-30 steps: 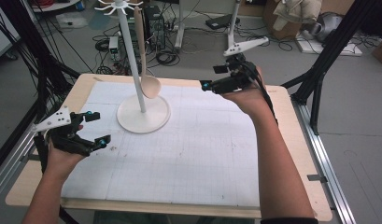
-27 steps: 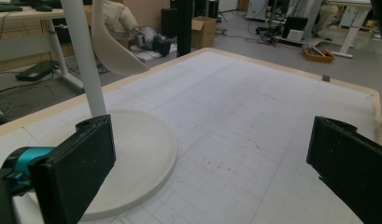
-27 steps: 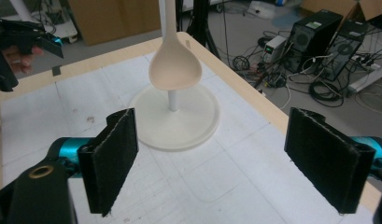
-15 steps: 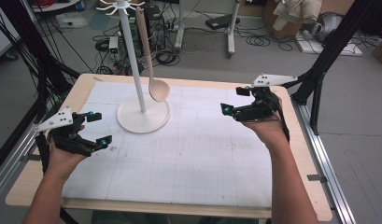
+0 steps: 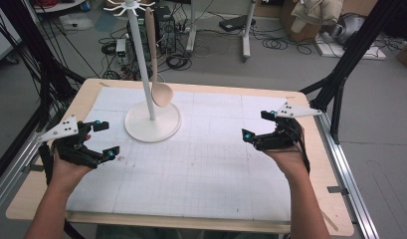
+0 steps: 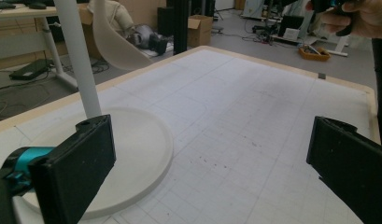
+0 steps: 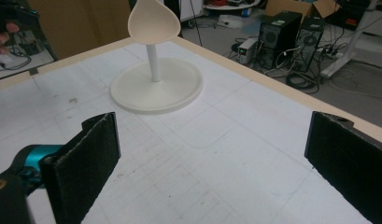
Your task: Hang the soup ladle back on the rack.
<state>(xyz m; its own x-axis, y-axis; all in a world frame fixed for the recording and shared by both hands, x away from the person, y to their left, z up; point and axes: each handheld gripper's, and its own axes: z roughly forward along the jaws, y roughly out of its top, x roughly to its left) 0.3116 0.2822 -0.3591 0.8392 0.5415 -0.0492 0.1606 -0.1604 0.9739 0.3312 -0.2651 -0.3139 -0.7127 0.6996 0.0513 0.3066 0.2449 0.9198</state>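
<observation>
Left gripper point(image 5: 102, 139): jaws spread, empty, low over the mat's left edge.
Stand point(image 5: 152, 124): white, round base, upright at mat's rear left.
Wooden spoon point(image 5: 157, 84): hung from a top hook, bowl down, beside the pole; hanging judged done, nothing left on the mat.
Right gripper point(image 5: 257, 125): jaws spread, empty, well apart from the stand.
Mat point(image 5: 211, 164): white, gridded, faintly stained, on a wooden table point(image 5: 335, 209).
Room: cables, 1 computer tower point(image 7: 278, 31), boxes.

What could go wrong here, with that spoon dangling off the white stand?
The wooden spoon hangs loosely from a hook at the top of the stand, so a bump to the pole could probably swing it off. The left gripper, jaws open and empty, sits nearest the base and might nudge it. The right gripper is farther away.
</observation>
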